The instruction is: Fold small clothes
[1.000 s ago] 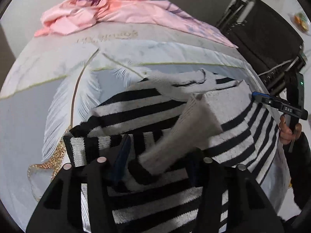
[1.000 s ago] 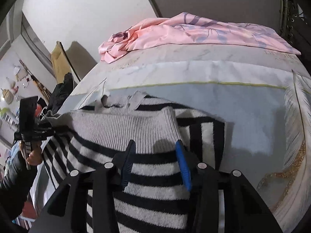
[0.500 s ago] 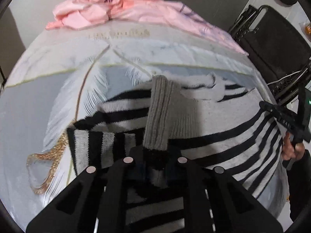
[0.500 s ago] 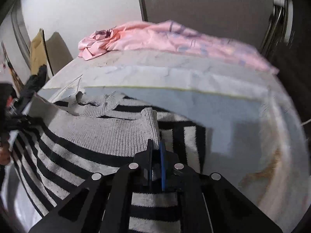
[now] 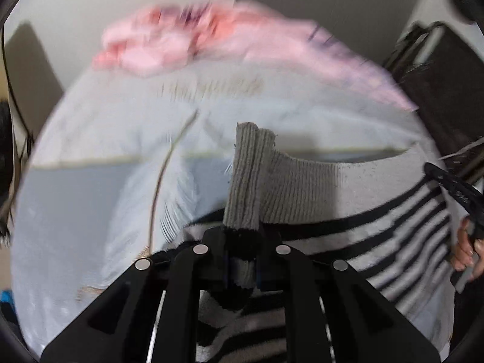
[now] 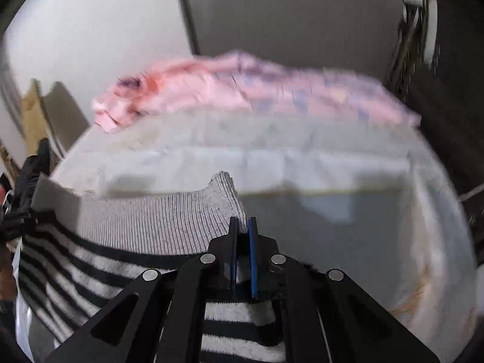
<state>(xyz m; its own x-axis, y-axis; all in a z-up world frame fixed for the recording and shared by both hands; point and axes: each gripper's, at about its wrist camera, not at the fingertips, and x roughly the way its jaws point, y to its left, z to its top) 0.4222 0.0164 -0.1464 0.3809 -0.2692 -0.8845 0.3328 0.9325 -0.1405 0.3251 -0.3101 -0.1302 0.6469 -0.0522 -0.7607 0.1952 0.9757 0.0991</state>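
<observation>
A black-and-white striped sweater with a grey ribbed hem hangs stretched between both grippers above the bed. My left gripper is shut on one corner of the grey hem, which sticks up past the fingers as a bunched roll. My right gripper is shut on the other corner of the striped sweater. In the left wrist view the other gripper and a hand show at the right edge. Both views are motion-blurred.
The bed has a pale grey-blue cover with a feather print. A crumpled pink cloth, also, lies along its far side. A dark chair stands to the right, a grey wall behind.
Both grippers closed on the sweater's hem corners, then lifted it up off the bed. The hem is now pulled taut between them and the view has tilted up toward the wall.
</observation>
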